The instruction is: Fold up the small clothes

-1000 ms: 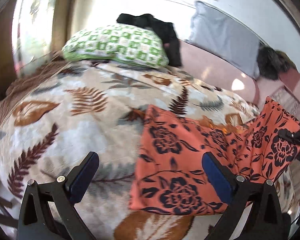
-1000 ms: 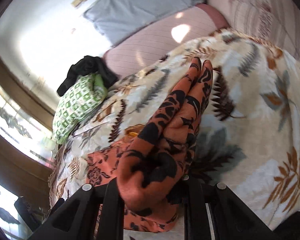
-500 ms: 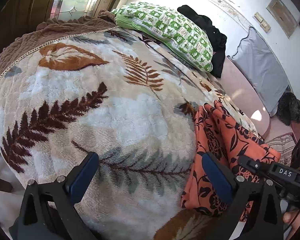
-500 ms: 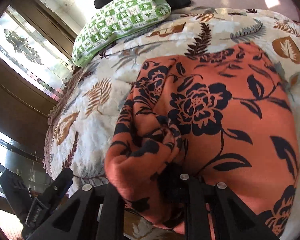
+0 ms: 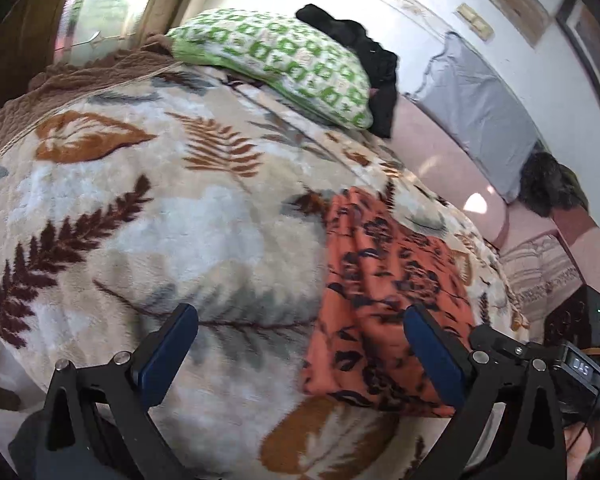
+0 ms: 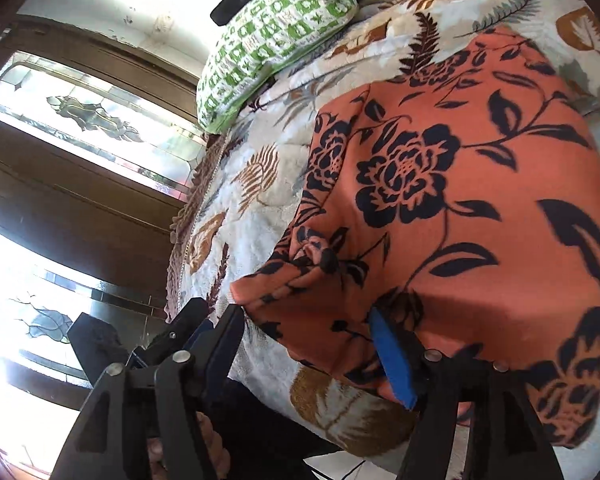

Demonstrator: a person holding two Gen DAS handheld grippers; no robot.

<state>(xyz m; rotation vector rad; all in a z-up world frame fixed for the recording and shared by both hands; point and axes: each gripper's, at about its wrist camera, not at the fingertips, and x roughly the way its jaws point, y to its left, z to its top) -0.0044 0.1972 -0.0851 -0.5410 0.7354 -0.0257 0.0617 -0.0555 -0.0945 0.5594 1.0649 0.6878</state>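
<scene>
Now soft orange floral garment (image 6: pixel 460 184) on plush leaf-print blanket (image 5: pixel 148 216), both hand-held grippers wide, empty

My left claw (image 5: pixel 300 354) hangs with its jaws spread wide, nothing between the blue pads (image 5: pixel 171 350), tilted down and forward. My right claw (image 6: pixel 308 350) has just been letting its jaws out: they now stand apart, the cloth (image 6: pixel 452 200) lying loose between and ahead of them, with no pad pressing on it, its near edge just past the right pad. From my left claw I see the right one low at its right side, and from my right claw the left one sits just beyond its left finger (image 6: pixel 220 344).
</scene>
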